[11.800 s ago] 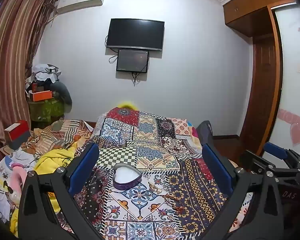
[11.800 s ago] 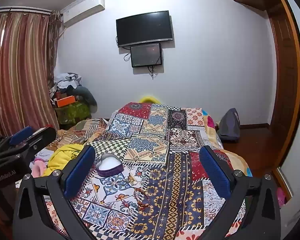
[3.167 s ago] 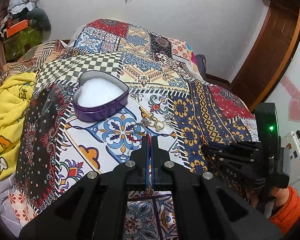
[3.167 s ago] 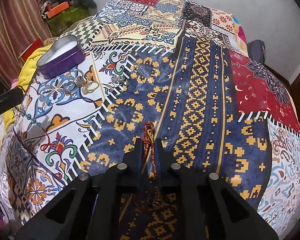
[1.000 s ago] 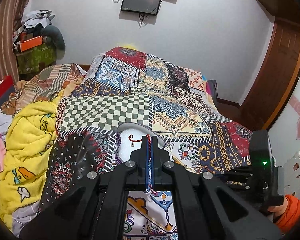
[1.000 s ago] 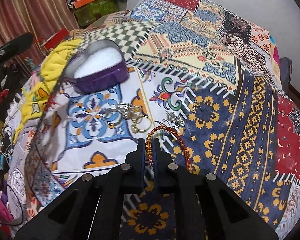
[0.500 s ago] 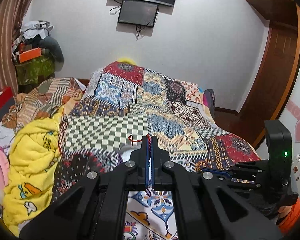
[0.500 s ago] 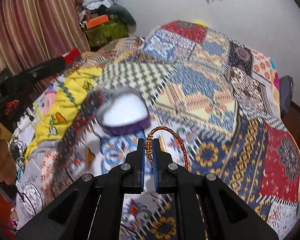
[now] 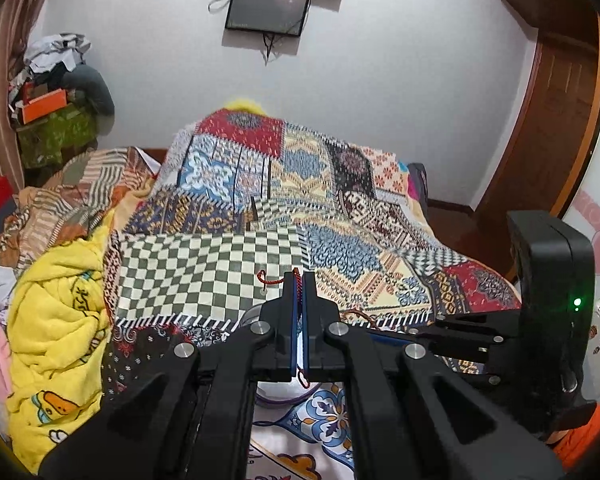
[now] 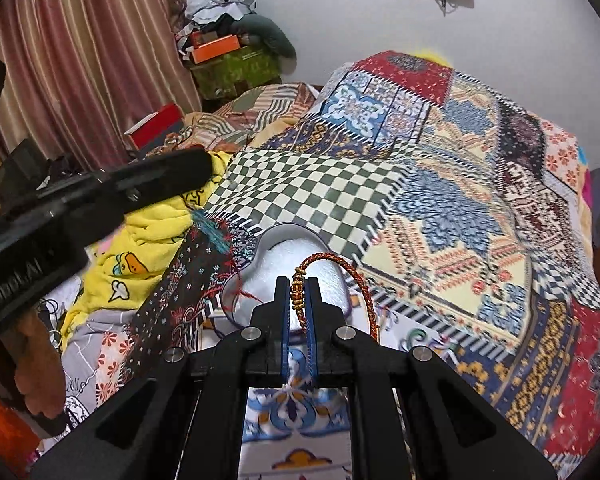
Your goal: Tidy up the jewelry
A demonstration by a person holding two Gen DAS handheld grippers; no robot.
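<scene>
My left gripper [image 9: 299,280] is shut on a thin red cord bracelet [image 9: 269,280] whose knotted end sticks out to the left of the tips. My right gripper [image 10: 299,284] is shut on a red-and-gold braided bracelet [image 10: 354,276] that loops out to the right. A purple heart-shaped tin [image 10: 300,248] with a white lining lies on the patchwork bedspread [image 10: 440,200], right under the right gripper's tips. In the left wrist view the tin [image 9: 276,398] is mostly hidden under the gripper. The left gripper's body [image 10: 80,204] shows in the right wrist view.
A yellow blanket [image 9: 56,320] is bunched at the bed's left side. A red box [image 10: 156,124] and clutter lie by the curtain [image 10: 80,60]. The right gripper's body [image 9: 540,320] shows at the right in the left wrist view. A wooden door [image 9: 556,120] stands at the right.
Both grippers, still shut on their bracelets, have risen and moved over the heart tin. The tin has slid under the left gripper and sits closer below the right gripper's tips.
</scene>
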